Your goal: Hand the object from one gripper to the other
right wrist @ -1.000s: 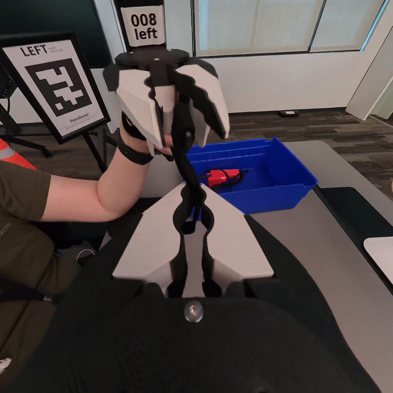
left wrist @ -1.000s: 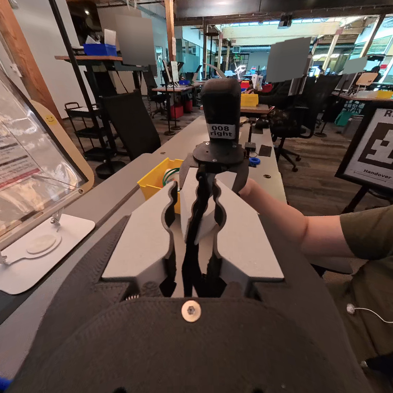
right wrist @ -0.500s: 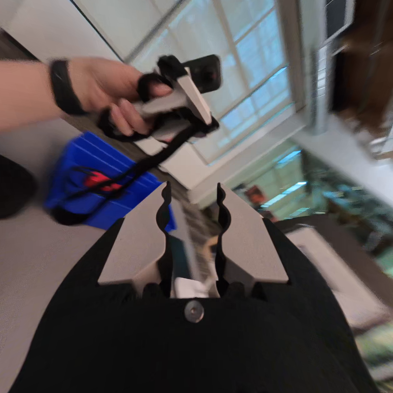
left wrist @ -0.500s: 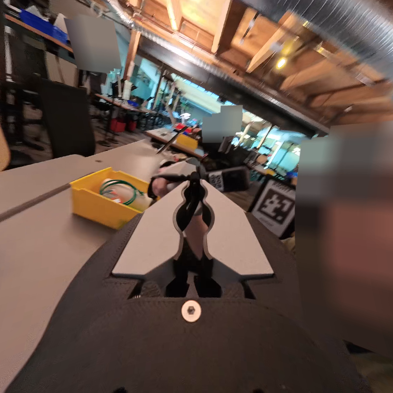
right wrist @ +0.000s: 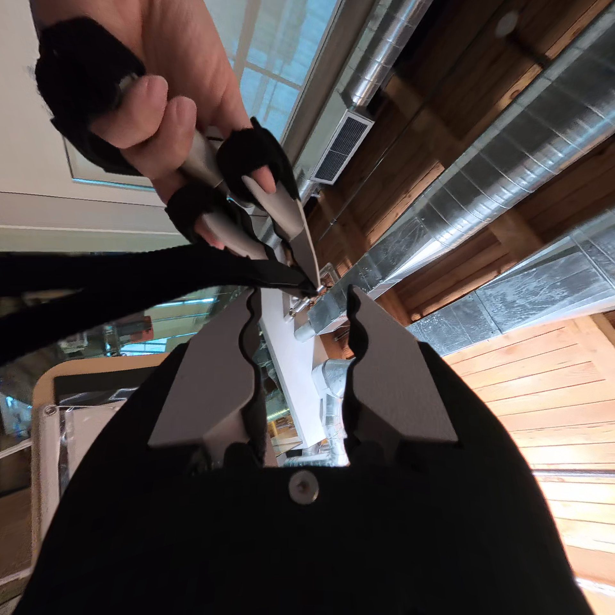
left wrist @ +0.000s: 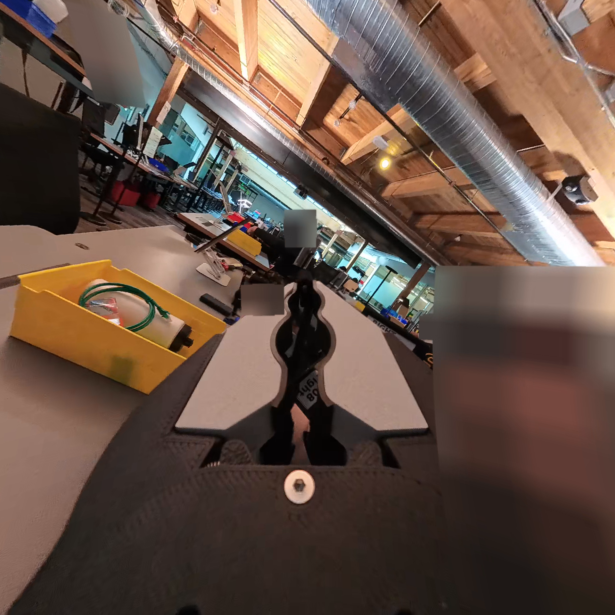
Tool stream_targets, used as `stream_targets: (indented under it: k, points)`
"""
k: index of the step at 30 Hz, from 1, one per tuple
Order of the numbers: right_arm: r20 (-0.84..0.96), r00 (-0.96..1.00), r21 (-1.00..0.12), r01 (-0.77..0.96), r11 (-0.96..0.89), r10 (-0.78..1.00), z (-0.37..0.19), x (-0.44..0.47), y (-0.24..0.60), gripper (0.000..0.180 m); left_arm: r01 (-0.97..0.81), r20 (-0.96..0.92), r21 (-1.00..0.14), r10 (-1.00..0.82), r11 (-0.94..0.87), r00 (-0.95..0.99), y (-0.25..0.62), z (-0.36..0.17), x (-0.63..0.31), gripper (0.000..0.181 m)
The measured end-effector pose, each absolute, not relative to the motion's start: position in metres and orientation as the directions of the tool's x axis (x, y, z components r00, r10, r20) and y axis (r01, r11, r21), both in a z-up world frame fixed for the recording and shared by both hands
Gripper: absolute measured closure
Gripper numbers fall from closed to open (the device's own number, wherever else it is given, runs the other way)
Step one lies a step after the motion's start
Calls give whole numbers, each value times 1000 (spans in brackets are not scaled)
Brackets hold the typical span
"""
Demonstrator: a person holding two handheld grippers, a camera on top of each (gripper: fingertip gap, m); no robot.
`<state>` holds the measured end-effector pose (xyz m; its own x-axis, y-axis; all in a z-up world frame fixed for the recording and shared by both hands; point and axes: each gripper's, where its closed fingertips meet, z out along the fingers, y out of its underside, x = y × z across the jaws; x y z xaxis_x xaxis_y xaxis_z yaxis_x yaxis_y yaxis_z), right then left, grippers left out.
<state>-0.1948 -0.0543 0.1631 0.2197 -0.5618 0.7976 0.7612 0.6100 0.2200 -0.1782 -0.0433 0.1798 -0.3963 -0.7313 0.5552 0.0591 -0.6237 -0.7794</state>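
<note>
**Black strap held in left gripper as right gripper stands empty**

The left gripper (left wrist: 303, 289) is closed down on a black strap (right wrist: 139, 279), its two grey fingers (left wrist: 239, 366) nearly meeting at the tips. In the left wrist view the strap shows only as a dark strip in the narrow slot between the fingers, and its length and ends cannot be made out there. Part of the other tool's labelled handle is glimpsed through the same slot. The right wrist view shows the pinch from outside: a bare hand (right wrist: 173, 83) wrapped in black loops squeezes the left gripper, and the strap runs from its tips off the left edge of the picture, where it is cut off.

The right gripper (right wrist: 301, 293) has its jaws set wide apart with nothing between them; its tips sit just below the left gripper's tips, and whether they touch cannot be told. Behind it the camera looks up at wooden ceiling boards and a silver duct (right wrist: 499, 186).

On the grey table (left wrist: 50, 416) to the left stands a yellow bin (left wrist: 83, 336) holding a white cylinder (left wrist: 149, 319) and a coiled green cable (left wrist: 146, 299); a small red packet under them is too blurred to identify. Mosaic patches cover much of the right side of the left wrist view.
</note>
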Motion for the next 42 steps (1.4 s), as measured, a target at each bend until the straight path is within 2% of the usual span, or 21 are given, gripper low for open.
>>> stream_targets:
  k: [1,5,6,7,9,10,11,12,13,15,17,20,22,25,28,31,34,39,42]
  points:
    - [807,208,220,763,608,-553,162,-196,-53,131,57,560,-776,-728,-628,-395,-42,179,-178,176]
    - [830,176,232,754,615,-529,156,-201,-53,149,55,579,-762,-718,-645,-386,-38,175,-174,176]
    - [849,158,227,753,618,-505,151,-202,-50,158,51,587,-756,-711,-652,-388,-38,174,-172,175]
    - [863,149,220,749,625,-483,148,-203,-48,169,47,593,-753,-708,-656,-385,-37,173,-170,175]
    - [879,179,176,740,649,-443,148,-201,-48,174,48,590,-759,-717,-649,-370,-34,170,-167,174]
    - [891,205,131,737,663,-404,149,-198,-47,176,46,587,-766,-727,-641,-356,-33,168,-166,160]
    - [901,238,71,743,665,-362,152,-192,-45,178,43,580,-777,-740,-628,-341,-33,167,-164,138]
    - [909,273,10,744,668,-317,155,-184,-42,178,47,578,-784,-755,-619,-309,-30,166,-163,103]
    - [913,310,-53,732,679,-263,157,-177,-41,178,64,571,-794,-778,-605,-262,-24,166,-163,87]
    - [892,432,-251,716,652,-131,169,-149,-32,178,119,526,-831,-838,-543,-146,-7,165,-170,88]
    - [817,573,-511,673,535,59,175,-106,-17,177,145,474,-870,-880,-471,-17,8,163,-179,93]
    - [501,811,-865,482,142,302,156,-20,-1,177,134,408,-910,-906,-393,112,21,161,-193,98]
    - [248,921,-945,299,-135,299,127,39,-3,177,135,390,-918,-910,-373,138,24,162,-200,103]
    - [3,976,-890,102,-444,218,64,107,-14,177,150,402,-911,-907,-383,123,23,167,-208,106]
    - [-192,977,-690,-69,-720,90,-14,149,-34,178,168,417,-902,-903,-397,106,24,170,-214,108]
    - [-361,931,-525,-167,-834,41,-64,155,-43,178,166,418,-902,-902,-397,111,26,170,-219,110]
    - [-358,934,-404,-169,-899,-15,-99,165,-52,178,168,418,-903,-900,-396,124,30,170,-223,111]
    - [-358,934,-363,-149,-920,-10,-107,160,-54,177,181,421,-900,-899,-397,122,31,173,-229,111]
    - [-320,946,-382,-183,-906,-56,-104,168,-51,152,186,420,-900,-899,-395,125,31,174,-235,111]
